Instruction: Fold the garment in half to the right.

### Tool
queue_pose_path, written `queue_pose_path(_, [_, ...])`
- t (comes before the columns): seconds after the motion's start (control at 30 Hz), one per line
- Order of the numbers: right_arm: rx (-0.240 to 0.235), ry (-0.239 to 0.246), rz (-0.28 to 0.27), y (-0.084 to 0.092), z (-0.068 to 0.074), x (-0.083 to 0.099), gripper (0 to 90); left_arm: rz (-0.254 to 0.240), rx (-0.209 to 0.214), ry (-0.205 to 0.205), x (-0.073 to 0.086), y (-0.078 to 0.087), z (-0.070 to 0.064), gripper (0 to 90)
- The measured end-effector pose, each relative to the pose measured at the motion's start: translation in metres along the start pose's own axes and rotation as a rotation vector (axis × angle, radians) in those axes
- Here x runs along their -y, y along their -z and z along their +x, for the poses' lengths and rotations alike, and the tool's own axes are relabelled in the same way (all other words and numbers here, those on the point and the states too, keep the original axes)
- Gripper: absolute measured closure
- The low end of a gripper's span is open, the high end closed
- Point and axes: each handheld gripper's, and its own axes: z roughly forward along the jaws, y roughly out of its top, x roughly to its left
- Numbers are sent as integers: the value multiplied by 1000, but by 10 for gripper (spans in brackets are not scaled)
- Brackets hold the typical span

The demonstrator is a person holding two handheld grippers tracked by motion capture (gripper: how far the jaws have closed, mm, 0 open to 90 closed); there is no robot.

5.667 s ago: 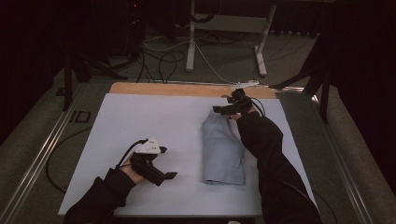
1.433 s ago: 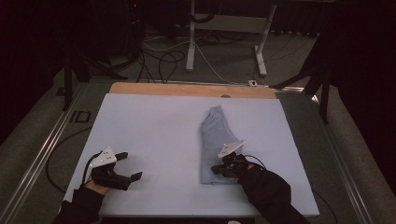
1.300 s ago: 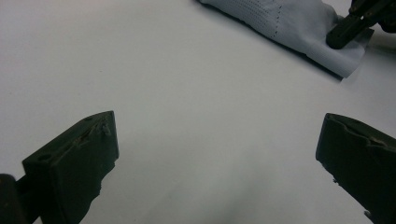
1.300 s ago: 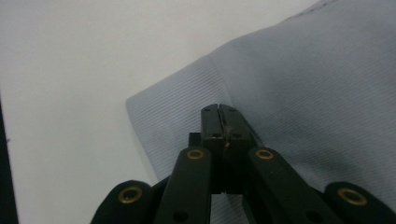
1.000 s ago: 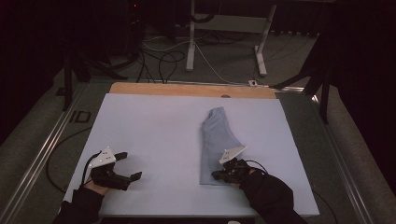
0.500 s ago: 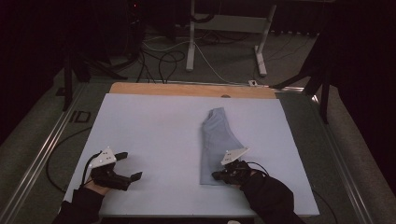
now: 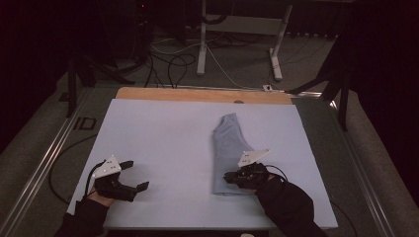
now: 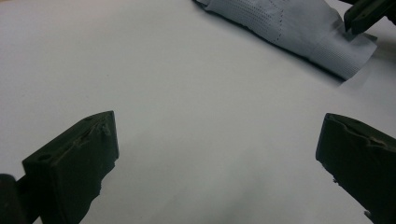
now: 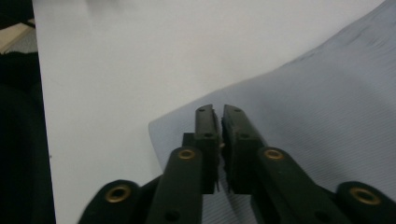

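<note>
Pale sheet (image 7: 163,143) covers the table, a strip of bare wood (image 7: 197,94) showing at its far edge; beyond that, floor with loose cables (image 7: 173,59) and a white stand's legs (image 7: 237,29). Nothing lies on the sheet between the two grippers. Folded light-blue cloth (image 7: 230,148) lies flat right of centre, long axis running away from the person, near end close to the table's near edge. Right gripper (image 7: 232,177) sits at that near end, over the cloth's lower right part, sleeve coming in from bottom right, jaws pointing left across the fabric. Right gripper view gives what the high view cannot: jaws nearly together, a thin slit between them, having just been opening from fully closed; no fold of cloth (image 9: 327,107) seen between the pads, fabric lying flat beneath them with its corner just left of the tips. Left gripper (image 7: 133,175) rests low at the near left of the sheet, well apart from the cloth, hand under it, jaws pointing right. Left gripper view shows its jaws spread wide with bare sheet between them, the cloth's ribbed hem (image 8: 299,28) far off, and the right gripper's tip (image 8: 369,14) at that hem.
</note>
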Motion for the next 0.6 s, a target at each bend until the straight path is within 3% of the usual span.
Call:
queue_pose_path(0.13, [6, 6, -17, 5, -2, -6, 709, 1, 1, 3, 0, 0, 0, 3])
queue_pose_path(0.2, [12, 1, -35, 9, -5, -10, 578, 5, 1, -1, 0, 0, 1, 3])
queue_pose_path(0.3, [11, -23, -51, 10, -11, -13, 457, -1, -3, 8, 0, 0, 1, 4])
queue_pose_path(0.5, [17, -45, -74, 12, -17, -14, 318, 0, -3, 5, 0, 1, 1, 3])
queue_pose_path(0.6, [33, -39, -92, 14, -21, -14, 147, 3, 2, 4, 0, 0, 1, 3])
